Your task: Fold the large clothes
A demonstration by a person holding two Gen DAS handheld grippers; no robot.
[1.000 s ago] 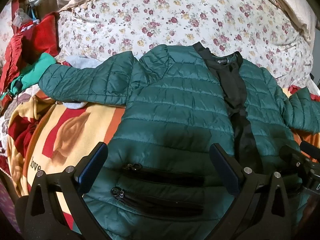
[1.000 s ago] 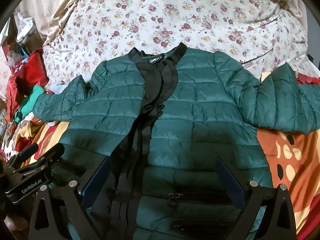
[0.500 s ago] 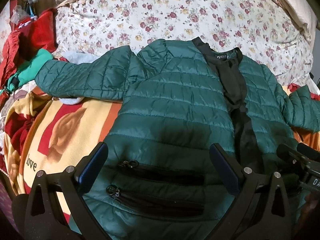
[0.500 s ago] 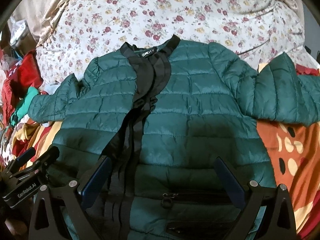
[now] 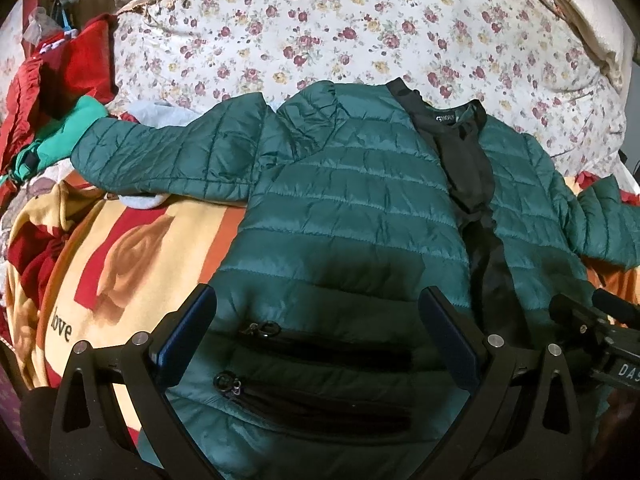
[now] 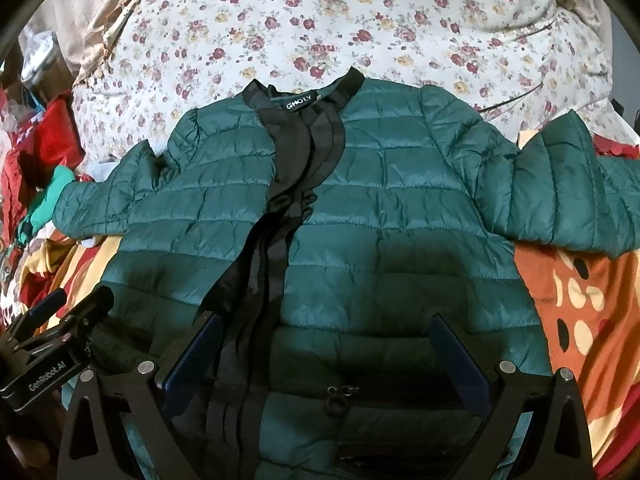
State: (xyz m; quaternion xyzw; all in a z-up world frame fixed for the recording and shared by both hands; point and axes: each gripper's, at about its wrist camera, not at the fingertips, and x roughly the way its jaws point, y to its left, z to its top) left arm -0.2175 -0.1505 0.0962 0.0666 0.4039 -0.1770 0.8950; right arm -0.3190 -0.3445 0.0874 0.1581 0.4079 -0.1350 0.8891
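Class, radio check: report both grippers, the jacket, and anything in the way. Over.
Left gripper open, right gripper open, both over the hem, holding nothing. Green jacket flat, front up, sleeves spread, unfolded. Left sleeve lies on piled clothes.

A floral-sheeted bed carries a patterned blanket and the spread green jacket.

Black two-finger grippers, blue pads, silver screws, white "GenRobot.AI" lettering on one side.
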